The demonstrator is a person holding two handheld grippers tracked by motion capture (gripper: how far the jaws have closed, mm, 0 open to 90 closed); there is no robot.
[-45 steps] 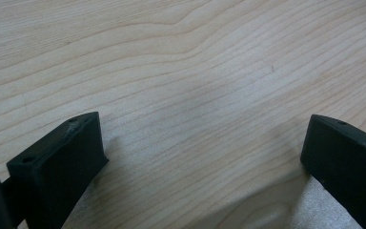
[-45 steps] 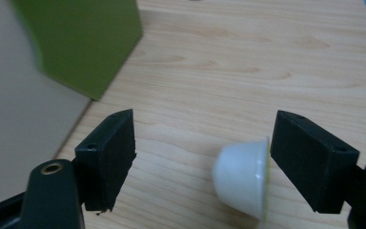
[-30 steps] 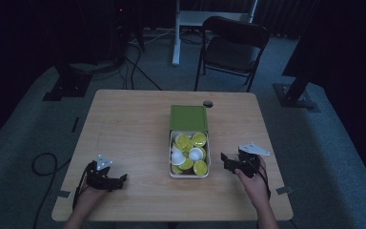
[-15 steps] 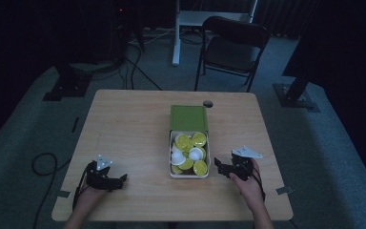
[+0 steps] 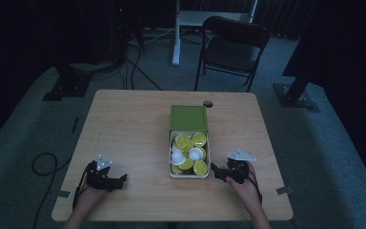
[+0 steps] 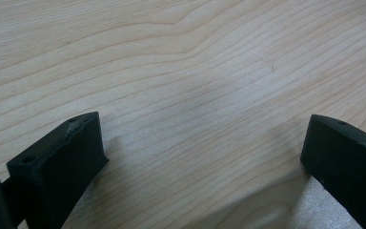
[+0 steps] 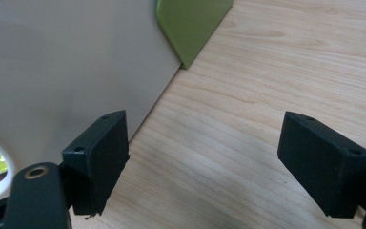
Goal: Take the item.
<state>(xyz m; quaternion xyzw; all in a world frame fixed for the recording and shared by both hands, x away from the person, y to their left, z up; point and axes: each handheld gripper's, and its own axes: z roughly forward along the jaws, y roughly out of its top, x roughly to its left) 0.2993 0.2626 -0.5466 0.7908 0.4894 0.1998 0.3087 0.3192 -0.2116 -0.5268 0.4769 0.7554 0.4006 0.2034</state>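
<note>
Both my claws are wide open and empty, right gripper (image 5: 218, 172) hugging the wall of the capsule box (image 5: 173, 173) mid-table, left gripper (image 5: 119, 180) well off, so honestly I might shove the box sideways.

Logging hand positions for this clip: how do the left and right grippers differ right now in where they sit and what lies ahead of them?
The left gripper sits near the table's front left, far from the box; the right gripper sits close beside the box's right wall. The left gripper view has bare wood between the jaws; the right gripper view has the box wall and green lid just past one jaw. Both are open and hold nothing.
</note>
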